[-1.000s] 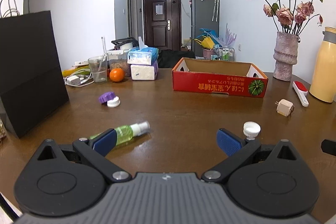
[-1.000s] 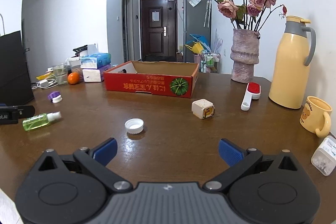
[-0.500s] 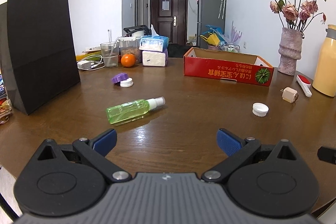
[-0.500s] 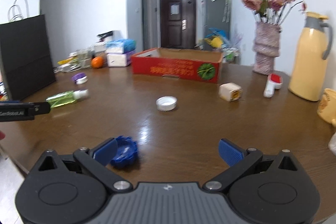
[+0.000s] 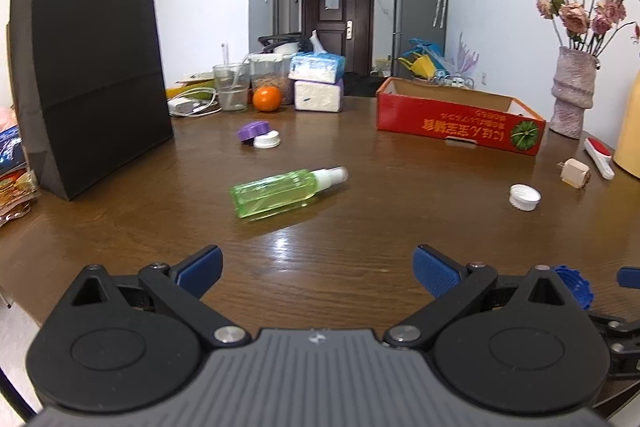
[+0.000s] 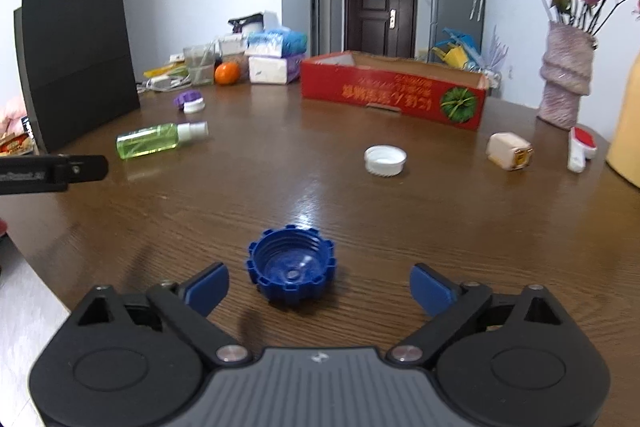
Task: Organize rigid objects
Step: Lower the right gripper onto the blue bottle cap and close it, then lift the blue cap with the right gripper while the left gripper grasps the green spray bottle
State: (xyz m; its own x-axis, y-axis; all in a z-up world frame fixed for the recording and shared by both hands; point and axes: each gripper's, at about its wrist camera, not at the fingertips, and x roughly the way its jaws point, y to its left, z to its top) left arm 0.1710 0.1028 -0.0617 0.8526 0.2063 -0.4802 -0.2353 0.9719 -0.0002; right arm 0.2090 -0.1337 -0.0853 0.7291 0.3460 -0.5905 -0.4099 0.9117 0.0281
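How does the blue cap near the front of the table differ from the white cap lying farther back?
The blue cap has a notched, gear-like rim; the white cap has a finely ribbed, round one. The blue cap looks deeper and shows inner threads, while the white cap is shallow and plain inside. The blue cap lies between the right gripper's open fingers, untouched; the white cap lies alone, nearer the red box. Both rest open side up on the table.

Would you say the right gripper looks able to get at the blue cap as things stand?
Probably yes: the blue cap lies open side up between the right gripper's spread fingers, which have just been closing, with nothing in the way.
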